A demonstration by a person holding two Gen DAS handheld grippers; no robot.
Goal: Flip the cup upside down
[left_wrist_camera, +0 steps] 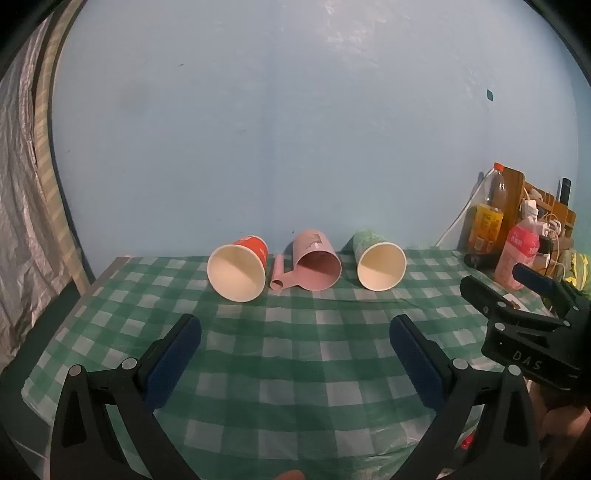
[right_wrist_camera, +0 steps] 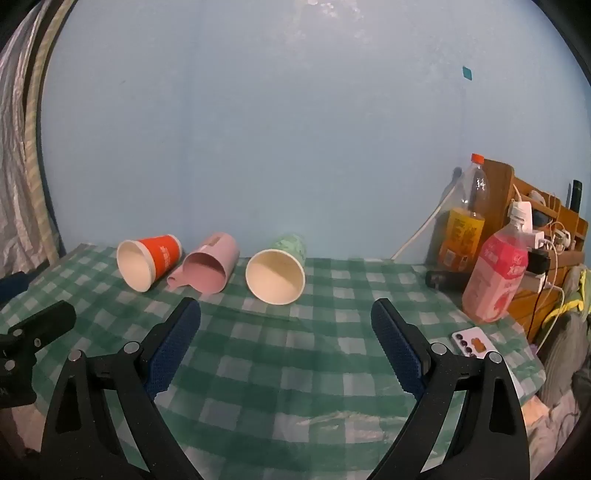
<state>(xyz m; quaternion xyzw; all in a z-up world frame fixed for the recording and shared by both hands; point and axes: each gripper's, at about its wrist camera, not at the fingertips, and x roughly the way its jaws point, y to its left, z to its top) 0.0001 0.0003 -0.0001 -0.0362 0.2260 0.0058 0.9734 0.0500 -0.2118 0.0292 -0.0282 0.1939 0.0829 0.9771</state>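
With both the left gripper (left_wrist_camera: 295,332) and right gripper (right_wrist_camera: 286,317) gaping wide and empty, I'd approach the green cup (right_wrist_camera: 276,271) squarely across its side.

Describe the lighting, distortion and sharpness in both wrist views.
Left wrist view: dim, bluish light; soft shadows under the red cup, pink cup and green cup; fisheye bends the table edge; glare patch high on the wall. Right wrist view: same dim cast, curved dark corners, cups reasonably sharp, both sets of jaws wide apart.
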